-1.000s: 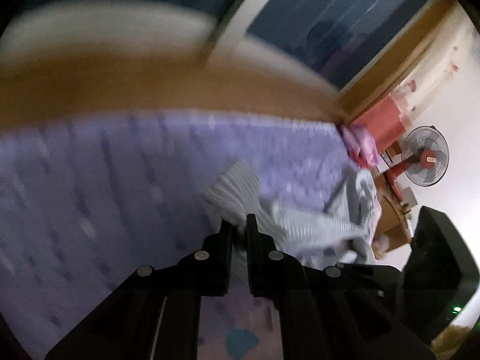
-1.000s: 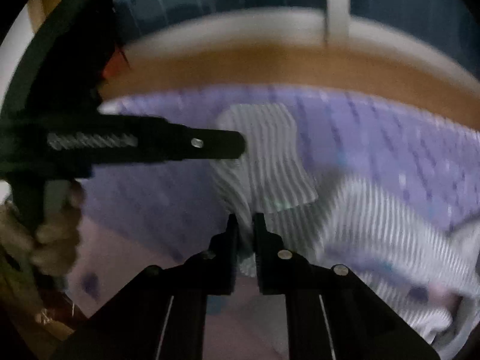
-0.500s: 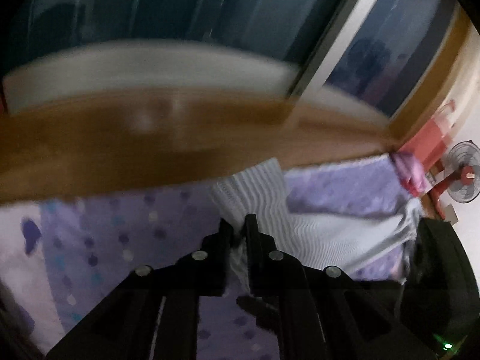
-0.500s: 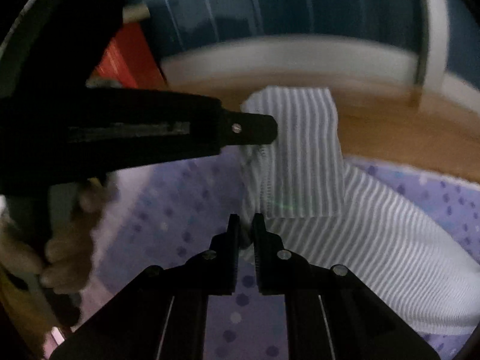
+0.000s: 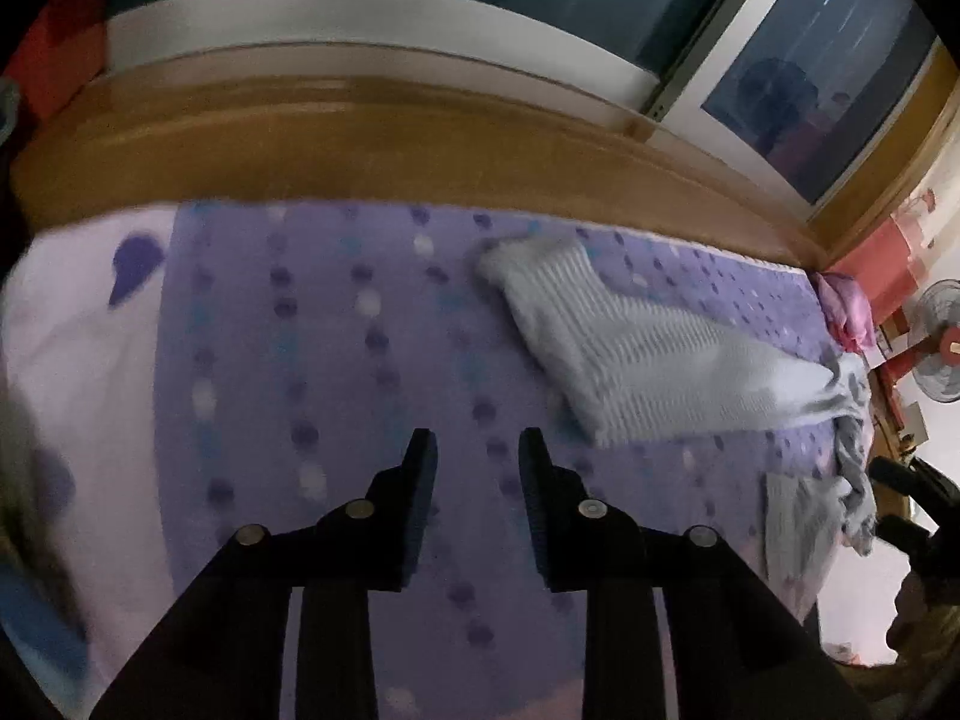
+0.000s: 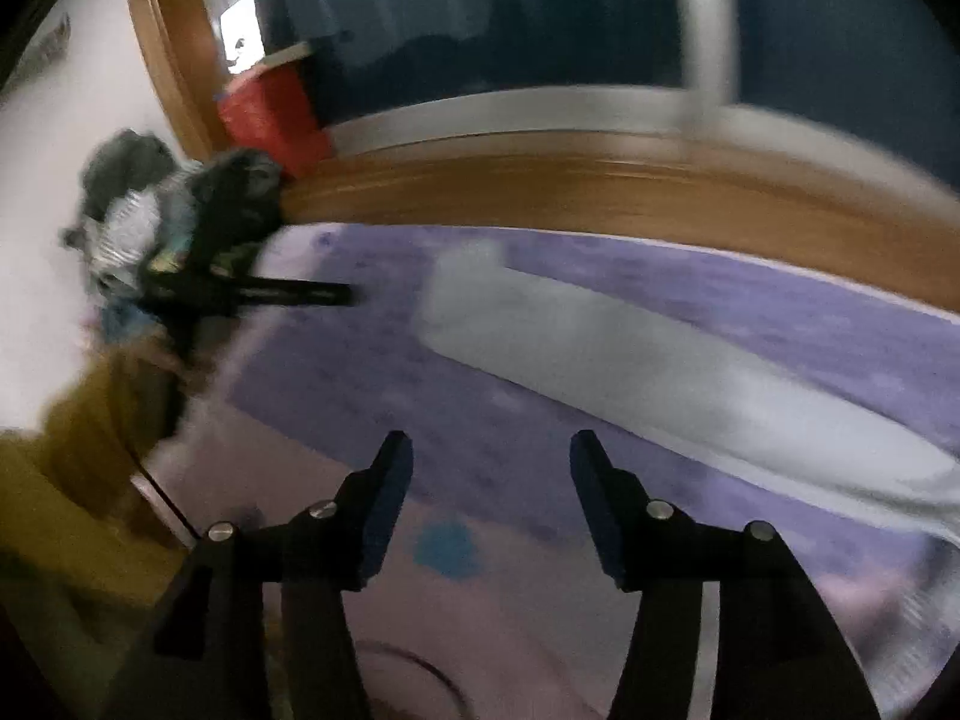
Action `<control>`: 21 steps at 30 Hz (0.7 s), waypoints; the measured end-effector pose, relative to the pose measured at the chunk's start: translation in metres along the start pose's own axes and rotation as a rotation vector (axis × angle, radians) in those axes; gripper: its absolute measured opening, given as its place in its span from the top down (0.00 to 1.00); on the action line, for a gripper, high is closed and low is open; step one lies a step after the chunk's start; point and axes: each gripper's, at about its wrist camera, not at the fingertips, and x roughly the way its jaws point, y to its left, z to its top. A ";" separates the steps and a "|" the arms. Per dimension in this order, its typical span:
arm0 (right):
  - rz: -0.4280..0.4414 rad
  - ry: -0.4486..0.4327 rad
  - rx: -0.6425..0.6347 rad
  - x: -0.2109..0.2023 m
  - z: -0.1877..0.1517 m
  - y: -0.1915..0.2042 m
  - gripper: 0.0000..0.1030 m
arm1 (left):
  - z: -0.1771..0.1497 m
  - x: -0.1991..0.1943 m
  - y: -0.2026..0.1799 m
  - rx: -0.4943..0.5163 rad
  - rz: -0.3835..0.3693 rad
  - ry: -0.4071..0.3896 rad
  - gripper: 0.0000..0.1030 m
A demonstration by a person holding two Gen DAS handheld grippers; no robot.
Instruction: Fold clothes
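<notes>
Both the left gripper and right gripper are opening, empty, over bare bedspread beside the striped garment

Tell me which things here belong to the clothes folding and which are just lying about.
Part of the job:
- striped garment, spread on the purple bedspread
- left gripper, jaws opening, nothing between
- right gripper, jaws opening, nothing between

Just lying about:
- pink pillow
- fan
- wooden bed rail

Both grippers off garment, now flat on bed

Purple dotted bedsheet, standing fan
</notes>
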 end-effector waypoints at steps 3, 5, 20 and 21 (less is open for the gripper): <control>-0.107 0.033 0.099 -0.009 -0.028 -0.023 0.44 | -0.017 -0.001 -0.015 -0.038 -0.080 0.024 0.66; -0.156 0.061 0.180 -0.011 -0.052 -0.040 0.44 | -0.026 0.005 -0.036 -0.040 -0.166 0.058 0.57; -0.329 0.099 -0.017 0.000 -0.112 -0.033 0.44 | -0.065 0.081 -0.224 0.329 -0.148 0.269 0.55; -0.327 0.091 -0.036 0.006 -0.108 -0.027 0.44 | -0.065 0.081 -0.228 0.346 -0.128 0.263 0.55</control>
